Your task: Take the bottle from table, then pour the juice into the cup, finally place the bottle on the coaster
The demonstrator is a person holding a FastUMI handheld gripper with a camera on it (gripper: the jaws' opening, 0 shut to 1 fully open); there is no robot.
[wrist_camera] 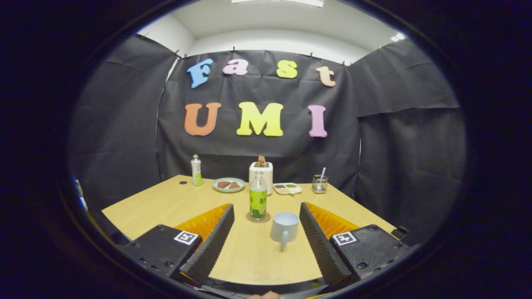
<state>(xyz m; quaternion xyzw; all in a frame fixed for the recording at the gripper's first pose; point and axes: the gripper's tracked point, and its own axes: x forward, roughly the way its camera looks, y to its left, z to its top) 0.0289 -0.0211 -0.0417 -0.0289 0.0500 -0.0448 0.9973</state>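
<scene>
A clear bottle [258, 195] with a green label stands upright on a round coaster [258, 217] in the middle of the wooden table [166, 203]. Just right of it and a little nearer sits a pale blue-grey cup [284, 227], its handle pointing toward me. My gripper [266, 230] is open, with its fingers spread wide on either side. The cup lies between the fingertips, close to the right finger [316, 241]. The bottle stands just beyond them, untouched.
Along the table's far edge stand a small white-and-green bottle [196, 170], a plate with brown food [228, 185], a white toaster [262, 171], a small tray [287, 189] and a wire holder with a utensil [319, 183]. Black cloth walls close in the booth.
</scene>
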